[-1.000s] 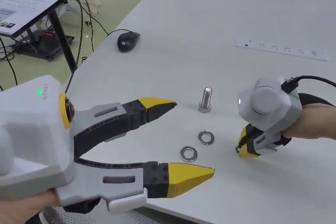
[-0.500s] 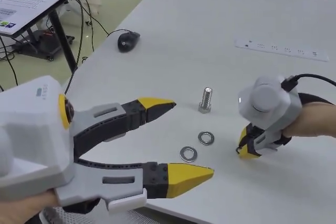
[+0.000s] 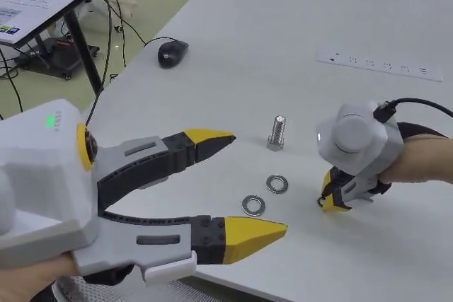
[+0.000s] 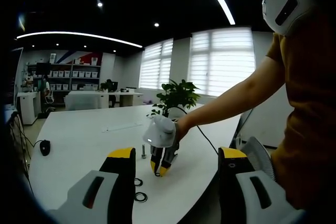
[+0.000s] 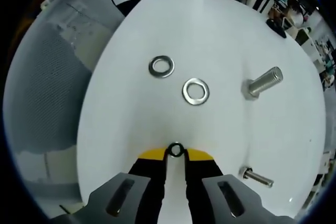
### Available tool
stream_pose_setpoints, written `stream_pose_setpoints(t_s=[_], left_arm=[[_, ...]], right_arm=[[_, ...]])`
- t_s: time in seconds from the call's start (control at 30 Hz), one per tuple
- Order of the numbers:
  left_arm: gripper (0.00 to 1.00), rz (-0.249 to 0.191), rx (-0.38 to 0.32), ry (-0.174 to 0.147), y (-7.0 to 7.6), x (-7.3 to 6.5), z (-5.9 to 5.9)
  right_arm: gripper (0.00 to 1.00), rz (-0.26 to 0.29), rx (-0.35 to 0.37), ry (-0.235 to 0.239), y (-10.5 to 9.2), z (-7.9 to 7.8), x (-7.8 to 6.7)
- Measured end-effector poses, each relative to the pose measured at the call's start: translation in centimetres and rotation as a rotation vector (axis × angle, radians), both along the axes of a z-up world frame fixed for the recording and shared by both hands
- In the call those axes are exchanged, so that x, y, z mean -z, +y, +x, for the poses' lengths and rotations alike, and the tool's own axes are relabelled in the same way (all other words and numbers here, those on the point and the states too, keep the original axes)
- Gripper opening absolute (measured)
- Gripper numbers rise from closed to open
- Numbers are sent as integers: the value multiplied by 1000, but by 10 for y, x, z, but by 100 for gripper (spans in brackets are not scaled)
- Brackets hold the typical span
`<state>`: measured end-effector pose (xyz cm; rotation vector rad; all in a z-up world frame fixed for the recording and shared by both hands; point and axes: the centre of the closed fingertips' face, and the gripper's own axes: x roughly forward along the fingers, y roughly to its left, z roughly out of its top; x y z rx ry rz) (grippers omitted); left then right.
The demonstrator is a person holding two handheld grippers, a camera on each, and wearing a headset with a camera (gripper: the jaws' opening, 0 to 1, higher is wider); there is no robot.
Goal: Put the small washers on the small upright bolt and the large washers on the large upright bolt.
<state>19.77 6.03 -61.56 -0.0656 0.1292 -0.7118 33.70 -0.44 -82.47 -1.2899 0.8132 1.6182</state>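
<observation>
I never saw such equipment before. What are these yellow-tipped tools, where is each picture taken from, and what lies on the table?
This is no robot: a person holds a tool, called a gripper, in each hand, each with two yellow-tipped fingers. The rectangular picture comes from a camera on the person's head; the two round ones come from cameras on the grippers. On the table stand a large bolt and a small bolt, with two large washers lying flat nearby; a mouse lies further back. The left gripper is open. The right gripper points down, its fingers shut on a small washer.
</observation>
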Motion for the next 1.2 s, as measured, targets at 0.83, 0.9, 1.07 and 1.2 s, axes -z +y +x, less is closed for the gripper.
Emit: stream_pose_setpoints(t_s=[0.83,0.9,1.07,1.2], left_arm=[[63,0,6,6,-3,1,0],[63,4,9,10,-3,3,0],[63,2,20,12,-7,3,3],[63,2,32,12,-10,3,7]], right_arm=[[12,25,42,2,-2,8,-14],[12,28,43,-6,-5,12,-20],[12,40,62,-25,-12,24,-35],[12,49,85,-51,-19,41,-49]])
